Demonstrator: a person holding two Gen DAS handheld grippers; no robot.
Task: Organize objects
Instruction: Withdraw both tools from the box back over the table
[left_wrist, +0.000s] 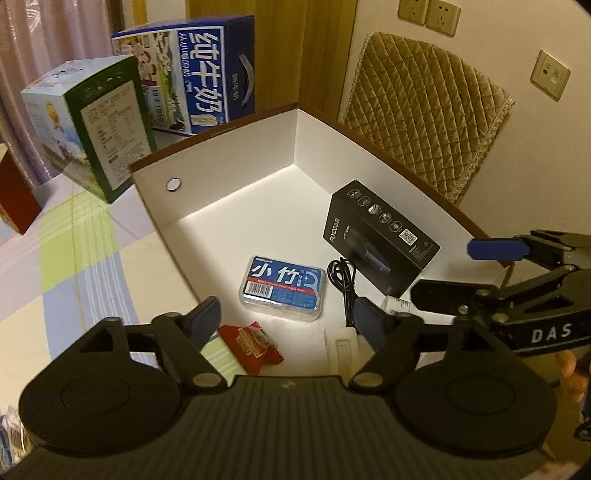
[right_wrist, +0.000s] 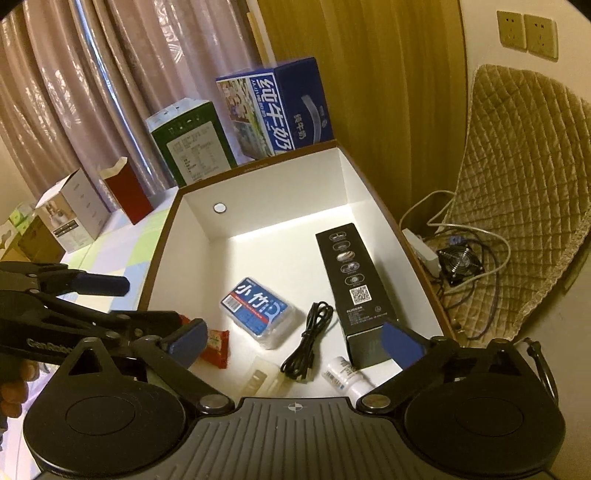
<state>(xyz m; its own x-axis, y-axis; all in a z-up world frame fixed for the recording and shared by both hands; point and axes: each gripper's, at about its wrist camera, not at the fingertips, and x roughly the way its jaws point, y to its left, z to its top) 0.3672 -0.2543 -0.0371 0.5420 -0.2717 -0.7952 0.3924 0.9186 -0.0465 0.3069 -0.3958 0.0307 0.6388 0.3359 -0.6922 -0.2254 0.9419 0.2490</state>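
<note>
Inside the white box (right_wrist: 280, 192), reading left to right, you have the red snack packet (right_wrist: 216, 347) under your left hand-held gripper (left_wrist: 291, 317), then the blue floss-pick case (right_wrist: 260, 314), the coiled black cable (right_wrist: 310, 339), the small white bottle (right_wrist: 345, 371) and the black carton (right_wrist: 356, 291); both grippers hang over the near edge, jaws spread wide, holding nothing; your right hand-held gripper (right_wrist: 293, 338) sits nearly over the cable, which lies just ahead of its fingers, its long axis running diagonally from near-left to far-right; I'd judge the right hand nearer to it, while the left is nearer the packet; the carton's length runs away from you along the right wall.
</note>
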